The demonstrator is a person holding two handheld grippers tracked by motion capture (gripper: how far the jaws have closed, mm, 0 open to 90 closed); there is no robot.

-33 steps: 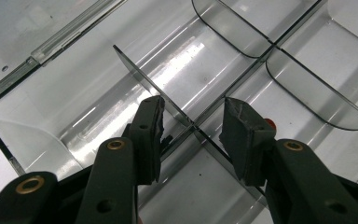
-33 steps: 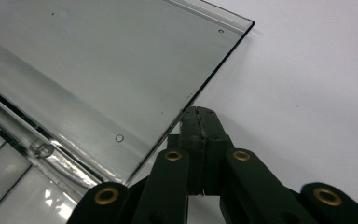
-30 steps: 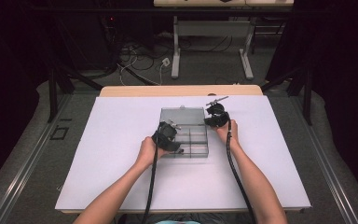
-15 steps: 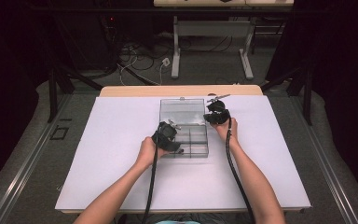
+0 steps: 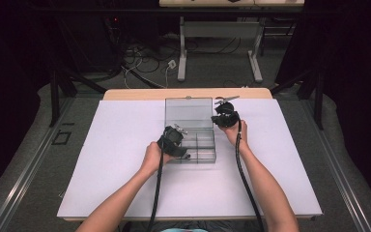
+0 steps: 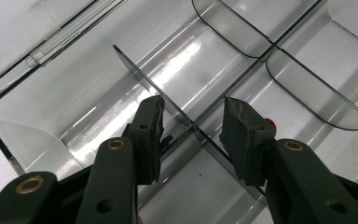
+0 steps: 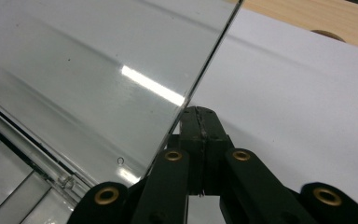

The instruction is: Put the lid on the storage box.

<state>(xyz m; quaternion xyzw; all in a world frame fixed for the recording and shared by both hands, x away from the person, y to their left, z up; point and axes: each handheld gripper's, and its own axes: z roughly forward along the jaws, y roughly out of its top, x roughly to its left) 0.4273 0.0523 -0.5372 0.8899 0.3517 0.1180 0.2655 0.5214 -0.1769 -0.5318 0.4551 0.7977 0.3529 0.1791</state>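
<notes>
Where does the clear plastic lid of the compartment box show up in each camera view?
High view: clear plastic lid stands open at top centre, behind the compartments.
Left gripper view: lid at upper left.
Right gripper view: lid across the left, right gripper pinching its edge.
Shared landmark: hinge.

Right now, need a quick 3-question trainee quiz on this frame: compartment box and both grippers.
1. True or false: the lid of the clear compartment box stands open.
2. What does the right gripper pinch? A) a divider B) the lid's side edge C) the white sheet
3. In the left gripper view, what stands between the open jaws of the left gripper?

Key
1. True: in the high view it stands raised behind the tray.
2. B: its jaws are closed at the lid's edge, with the white table cover beyond.
3. A thin clear divider inside the tray; the pads are not pressing on it.
</notes>
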